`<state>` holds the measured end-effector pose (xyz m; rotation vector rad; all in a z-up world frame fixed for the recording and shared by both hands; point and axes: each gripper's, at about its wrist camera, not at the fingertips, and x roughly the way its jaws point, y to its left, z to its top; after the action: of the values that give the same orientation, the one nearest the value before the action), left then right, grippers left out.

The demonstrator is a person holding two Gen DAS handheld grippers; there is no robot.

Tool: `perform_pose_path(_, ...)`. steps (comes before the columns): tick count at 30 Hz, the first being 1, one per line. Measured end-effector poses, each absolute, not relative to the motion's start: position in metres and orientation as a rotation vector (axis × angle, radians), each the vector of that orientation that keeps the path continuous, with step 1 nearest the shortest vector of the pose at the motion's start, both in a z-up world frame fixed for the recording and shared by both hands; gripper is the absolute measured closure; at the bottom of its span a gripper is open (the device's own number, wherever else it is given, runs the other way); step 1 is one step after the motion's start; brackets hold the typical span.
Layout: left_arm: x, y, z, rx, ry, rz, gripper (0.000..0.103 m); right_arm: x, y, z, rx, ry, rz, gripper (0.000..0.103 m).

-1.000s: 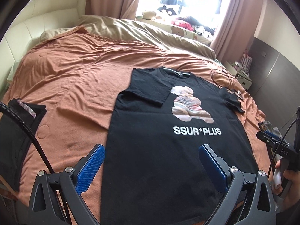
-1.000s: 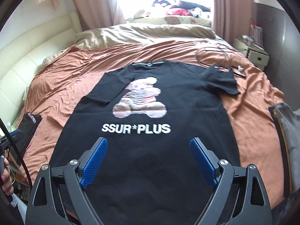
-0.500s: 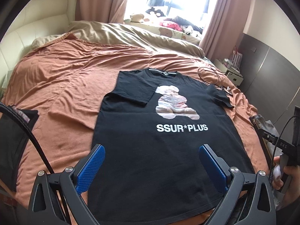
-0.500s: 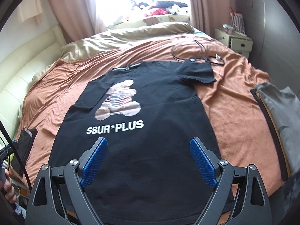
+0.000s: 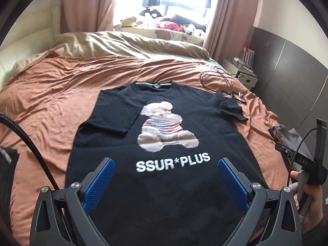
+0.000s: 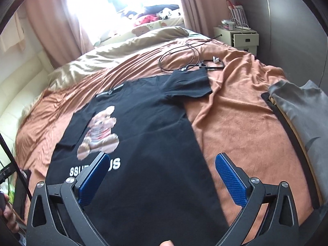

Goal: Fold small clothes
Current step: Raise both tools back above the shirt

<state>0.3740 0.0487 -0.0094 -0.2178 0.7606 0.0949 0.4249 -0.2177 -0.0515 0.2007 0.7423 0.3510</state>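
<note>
A black T-shirt (image 5: 164,184) with a teddy bear print and "SSUR*PLUS" lettering lies flat, front up, on the orange bed cover (image 5: 51,106). Its left sleeve is folded inward over the chest; its right sleeve (image 6: 190,82) lies spread out. My left gripper (image 5: 166,184) is open and empty above the shirt's lower middle. My right gripper (image 6: 162,176) is open and empty above the shirt's right side edge (image 6: 202,155), its left pad over the lettering. Part of the right gripper shows at the right edge of the left wrist view (image 5: 301,164).
A grey garment (image 6: 303,110) lies at the bed's right edge. A dark folded garment (image 5: 6,176) lies at the left edge. A black cable and small items (image 6: 184,59) lie beyond the right sleeve. A beige duvet (image 5: 123,45) and a nightstand (image 6: 239,37) are at the back.
Both grippers have pulled back and swung their view. The right gripper has shifted right toward the shirt's right edge. The shirt has not moved. Both stay open.
</note>
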Motion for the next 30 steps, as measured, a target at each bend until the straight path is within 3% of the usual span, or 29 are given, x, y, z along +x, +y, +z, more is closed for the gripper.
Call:
perform_pose_path(8,0.437,0.015,-0.016,-0.183,0.763,0.049,0.002,0.479,-0.241,-0.075,0.303,0.737,0.340,0.001)
perform_pose_path(12,0.467,-0.003,-0.020,-0.149,0.752,0.032,0.002,0.510,-0.251,-0.091,0.373,0.758,0.347,0.015)
perform_pose_path(16,0.499,-0.014,-0.028,-0.158,0.761,0.008,0.004,0.544,-0.256,-0.106,0.427,0.787,0.353,0.021)
perform_pose_path(22,0.542,-0.021,-0.044,-0.153,0.781,-0.006,0.014,0.592,-0.255,-0.129,0.526,0.813,0.388,0.040)
perform_pose_path(26,0.572,-0.022,-0.057,-0.163,0.810,-0.019,0.027,0.624,-0.256,-0.148,0.598,0.838,0.401,0.054)
perform_pose_path(30,0.598,-0.022,-0.069,-0.169,0.822,-0.019,0.030,0.651,-0.256,-0.163,0.625,0.837,0.387,0.064)
